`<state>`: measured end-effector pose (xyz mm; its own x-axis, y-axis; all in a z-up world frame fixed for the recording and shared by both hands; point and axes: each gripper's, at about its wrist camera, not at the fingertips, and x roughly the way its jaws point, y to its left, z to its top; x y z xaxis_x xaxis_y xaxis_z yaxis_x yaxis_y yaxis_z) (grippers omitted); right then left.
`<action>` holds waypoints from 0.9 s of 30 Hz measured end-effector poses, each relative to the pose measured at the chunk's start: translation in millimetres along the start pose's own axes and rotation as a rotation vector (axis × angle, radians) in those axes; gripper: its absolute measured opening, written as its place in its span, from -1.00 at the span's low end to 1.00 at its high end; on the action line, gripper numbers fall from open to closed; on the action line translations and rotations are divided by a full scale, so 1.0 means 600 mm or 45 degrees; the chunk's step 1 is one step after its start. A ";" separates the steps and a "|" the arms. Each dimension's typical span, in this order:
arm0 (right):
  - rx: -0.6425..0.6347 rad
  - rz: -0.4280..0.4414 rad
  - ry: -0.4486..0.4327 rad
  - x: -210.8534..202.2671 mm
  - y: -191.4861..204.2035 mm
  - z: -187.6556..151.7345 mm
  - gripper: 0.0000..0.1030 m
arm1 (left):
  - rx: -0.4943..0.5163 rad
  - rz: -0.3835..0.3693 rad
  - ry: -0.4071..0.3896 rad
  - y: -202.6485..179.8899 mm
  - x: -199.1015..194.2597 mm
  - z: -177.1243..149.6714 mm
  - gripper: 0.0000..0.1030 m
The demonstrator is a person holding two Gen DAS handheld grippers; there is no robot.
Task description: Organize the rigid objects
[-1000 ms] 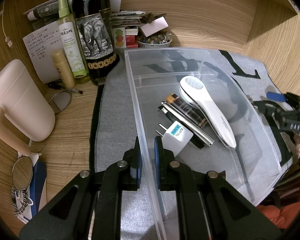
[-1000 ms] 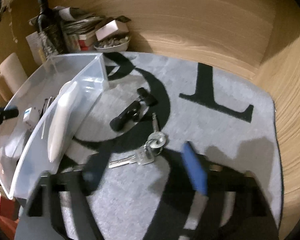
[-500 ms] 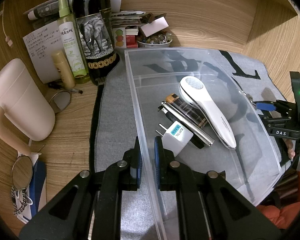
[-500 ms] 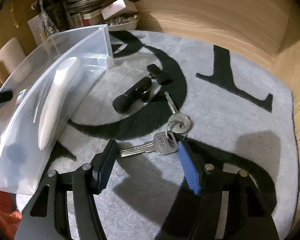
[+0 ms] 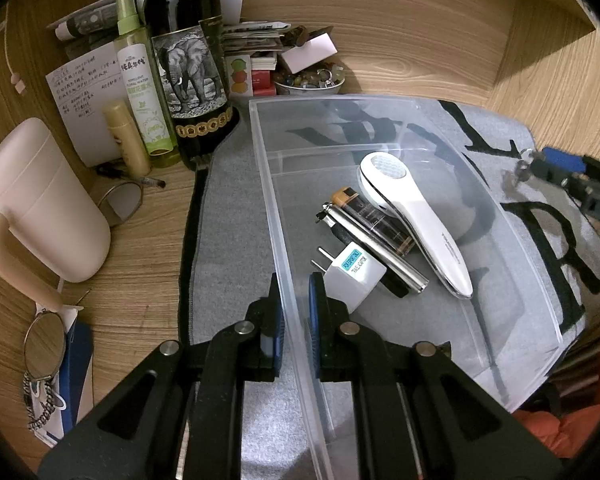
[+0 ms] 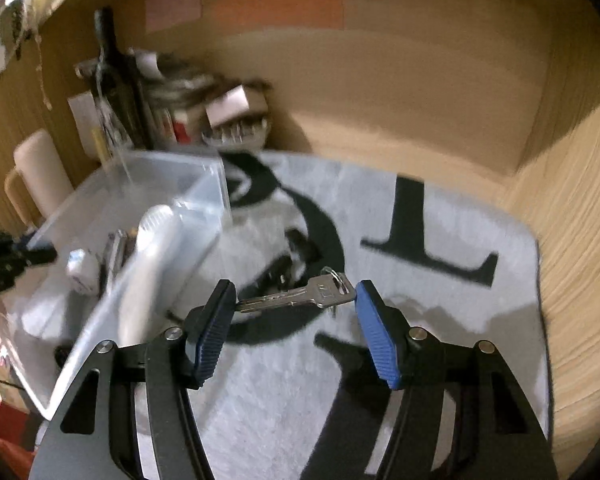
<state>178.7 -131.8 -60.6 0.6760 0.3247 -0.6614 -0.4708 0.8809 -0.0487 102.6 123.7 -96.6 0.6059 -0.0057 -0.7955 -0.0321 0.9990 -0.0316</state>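
Key [image 6: 296,296] now lifted between fingers [image 6: 374,330]

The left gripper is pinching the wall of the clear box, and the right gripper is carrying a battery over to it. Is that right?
Not quite. The right gripper carries a silver key on a ring, held end to end between its fingers, as the right wrist view shows. The battery already lies in the clear box. The left gripper does pinch the box's wall.

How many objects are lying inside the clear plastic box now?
4: a white handheld device, a battery, a metal cylinder, a white plug adapter. A dark item beneath stays unclear.
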 end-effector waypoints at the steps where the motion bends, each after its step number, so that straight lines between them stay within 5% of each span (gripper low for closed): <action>1: -0.006 0.003 -0.022 -0.007 0.003 0.007 0.14 | 0.001 0.001 0.000 0.000 0.000 0.000 -0.83; 15: -0.120 0.121 -0.266 -0.072 0.085 0.071 0.14 | 0.000 0.000 0.000 0.000 0.000 0.000 -0.83; 27: -0.283 0.270 -0.239 -0.032 0.190 0.086 0.14 | -0.002 -0.001 -0.001 0.000 0.000 0.000 -0.83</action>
<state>141.0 -20.0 -14.8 0.6327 0.5680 -0.5264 -0.7095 0.6976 -0.1000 102.8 123.5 -96.6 0.6064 -0.0062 -0.7951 -0.0328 0.9989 -0.0328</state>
